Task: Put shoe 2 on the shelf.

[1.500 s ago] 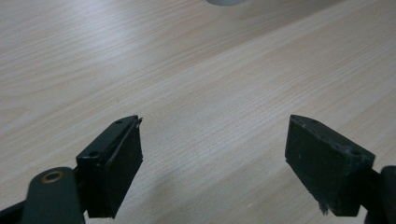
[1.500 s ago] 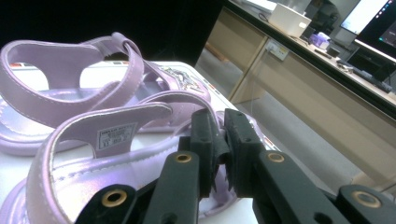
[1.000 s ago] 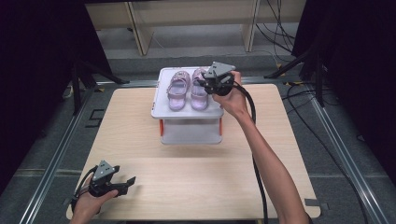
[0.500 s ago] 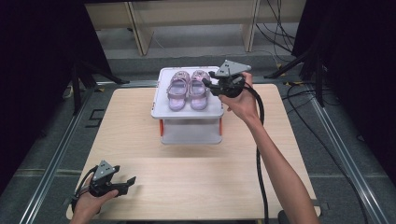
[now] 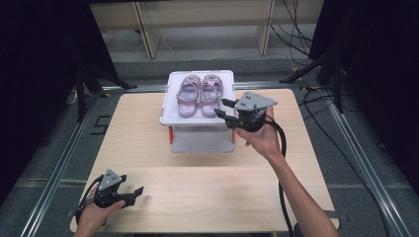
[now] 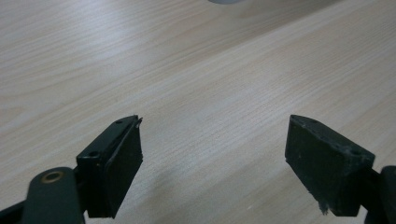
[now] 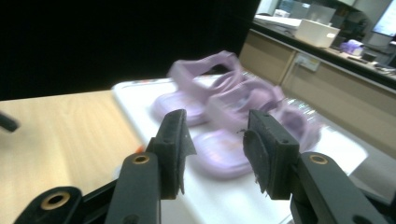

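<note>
Pulling back is the story here; a second ago the right gripper (image 5: 225,113) was up over the pair of purple sandals (image 5: 199,94) on the white box lid (image 5: 170,111), and now it sits lower and further right in the high view, off the lid's right edge, with the person's hand (image 5: 262,138) under it; the sandals look to be in the same spot, side by side on the lid, in the upper middle of the frame. Its jaws have just been opening and there's nothing between them; they stand partly apart, not wide, pads bare. My read: the shoes have been set down and let go, so the placing part looks done and the hand is clearing out, though that's a guess from how things lie.

Relative to the claw now: in the right gripper view the sandals (image 7: 233,107) sit just past the jaw tips, centre of the frame, a bit blurred, clearly apart from the pads; in the high view they're up and left of it, near but not touching.

Left gripper (image 5: 133,193) is parked at the lower left of the table (image 5: 207,187), same as before, jaws wide and empty over bare wood (image 6: 196,70).
</note>
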Action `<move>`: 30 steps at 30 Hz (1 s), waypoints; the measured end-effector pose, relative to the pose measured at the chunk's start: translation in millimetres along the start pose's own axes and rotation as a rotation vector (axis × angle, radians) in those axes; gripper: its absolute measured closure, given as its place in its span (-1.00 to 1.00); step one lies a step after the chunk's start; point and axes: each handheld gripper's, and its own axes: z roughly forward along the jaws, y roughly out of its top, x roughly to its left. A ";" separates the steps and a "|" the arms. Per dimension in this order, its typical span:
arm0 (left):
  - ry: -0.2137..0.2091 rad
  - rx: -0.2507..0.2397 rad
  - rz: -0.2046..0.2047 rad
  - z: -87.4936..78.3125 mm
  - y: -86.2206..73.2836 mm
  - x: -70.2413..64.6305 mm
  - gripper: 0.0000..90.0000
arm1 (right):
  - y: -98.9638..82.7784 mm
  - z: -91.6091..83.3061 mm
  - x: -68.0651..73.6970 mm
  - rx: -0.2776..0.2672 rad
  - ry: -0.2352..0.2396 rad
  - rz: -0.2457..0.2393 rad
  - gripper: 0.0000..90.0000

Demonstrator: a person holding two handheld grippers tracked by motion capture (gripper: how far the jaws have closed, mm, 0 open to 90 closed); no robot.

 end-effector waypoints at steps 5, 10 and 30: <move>-0.006 -0.022 -0.027 1.6 -0.3 -0.5 -0.59 | -16.4 -10.8 22.9 -0.019 0.027 0.033 0.21; -0.003 -0.023 -0.031 -1.2 0.8 -1.0 -0.59 | -27.4 -16.5 38.8 -0.015 0.050 0.068 0.12; 0.001 -0.044 -0.031 -7.0 0.3 -2.2 -0.59 | -101.1 -36.1 69.3 0.074 0.033 0.157 -0.09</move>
